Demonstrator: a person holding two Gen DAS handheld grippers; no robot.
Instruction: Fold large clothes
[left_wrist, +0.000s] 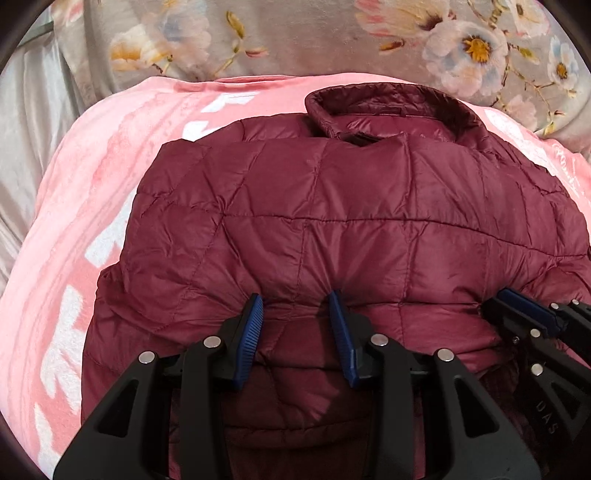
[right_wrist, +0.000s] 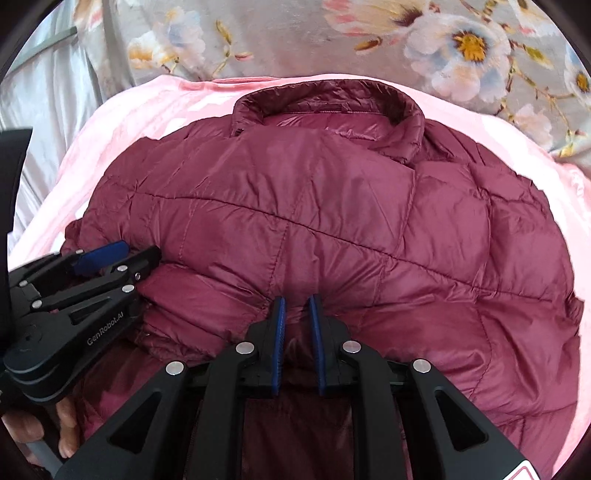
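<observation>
A maroon quilted puffer jacket (left_wrist: 332, 206) lies on a pink blanket (left_wrist: 74, 192), collar at the far side. Its near part is folded up over its body. My left gripper (left_wrist: 297, 301) has its jaws apart around a bunched fold of the jacket's near edge, the pads pressing into the fabric. My right gripper (right_wrist: 297, 299) has its jaws narrowly apart, pinching a fold of the jacket (right_wrist: 332, 206) at the same near edge. Each gripper shows in the other's view, the right one (left_wrist: 517, 306) at the right and the left one (right_wrist: 110, 254) at the left.
The pink blanket (right_wrist: 110, 122) with white letters lies on a bed. A grey floral cover (left_wrist: 332, 37) lies behind it, and silvery satin fabric (left_wrist: 33, 122) at the far left. A hand (right_wrist: 62, 428) holds the left gripper's handle.
</observation>
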